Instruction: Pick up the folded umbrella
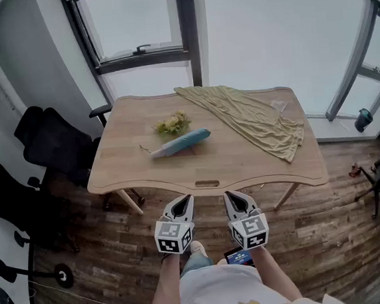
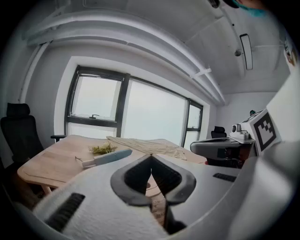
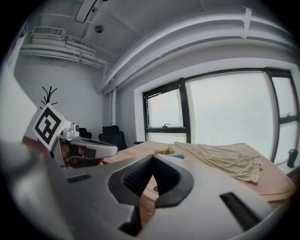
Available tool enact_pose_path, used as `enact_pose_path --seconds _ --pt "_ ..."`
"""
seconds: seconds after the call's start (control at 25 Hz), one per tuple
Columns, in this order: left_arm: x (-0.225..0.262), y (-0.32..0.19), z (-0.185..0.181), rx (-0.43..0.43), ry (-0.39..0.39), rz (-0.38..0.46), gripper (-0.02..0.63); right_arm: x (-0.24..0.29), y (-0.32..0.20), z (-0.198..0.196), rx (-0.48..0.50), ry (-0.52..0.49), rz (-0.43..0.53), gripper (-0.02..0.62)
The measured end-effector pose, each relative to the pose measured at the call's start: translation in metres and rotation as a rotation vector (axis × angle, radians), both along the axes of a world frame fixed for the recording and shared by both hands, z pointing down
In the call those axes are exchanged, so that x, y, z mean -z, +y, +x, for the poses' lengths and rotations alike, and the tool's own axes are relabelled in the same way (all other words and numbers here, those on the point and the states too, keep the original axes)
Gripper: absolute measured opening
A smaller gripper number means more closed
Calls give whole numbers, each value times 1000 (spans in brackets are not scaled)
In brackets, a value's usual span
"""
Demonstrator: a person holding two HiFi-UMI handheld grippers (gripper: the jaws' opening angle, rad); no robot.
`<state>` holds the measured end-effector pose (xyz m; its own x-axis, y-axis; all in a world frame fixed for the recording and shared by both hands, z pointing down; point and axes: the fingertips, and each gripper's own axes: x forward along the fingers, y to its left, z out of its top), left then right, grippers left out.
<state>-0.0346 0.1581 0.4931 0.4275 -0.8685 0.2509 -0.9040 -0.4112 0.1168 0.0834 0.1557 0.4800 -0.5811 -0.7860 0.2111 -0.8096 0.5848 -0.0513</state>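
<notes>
The folded umbrella [image 1: 181, 142], light blue with a pale handle end, lies on the wooden table [image 1: 145, 175] left of the middle. It also shows in the left gripper view [image 2: 108, 158], well beyond the jaws. My left gripper [image 1: 184, 201] and right gripper [image 1: 231, 197] hang side by side in front of the table's near edge, apart from everything on it. In the left gripper view the left gripper [image 2: 151, 156] has its tips together with nothing between them. The right gripper [image 3: 153, 157] looks the same in its own view.
A beige cloth [image 1: 253, 118] is draped over the table's right half. A yellow-green bunch [image 1: 172, 123] lies just behind the umbrella. Black office chairs [image 1: 52, 144] stand at the left. A teal bottle [image 1: 363, 120] stands on the floor at the right, by the window.
</notes>
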Motion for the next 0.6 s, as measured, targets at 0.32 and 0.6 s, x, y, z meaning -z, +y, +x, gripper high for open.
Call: enact_pose_path --seconds 0.32,0.6 --pt "4 3 -1 -1 45 -8 20 0 4 0 16 -7 -11 11" --pt "16 6 -4 -22 131 -2 20 2 2 0 15 -42 -10 11"
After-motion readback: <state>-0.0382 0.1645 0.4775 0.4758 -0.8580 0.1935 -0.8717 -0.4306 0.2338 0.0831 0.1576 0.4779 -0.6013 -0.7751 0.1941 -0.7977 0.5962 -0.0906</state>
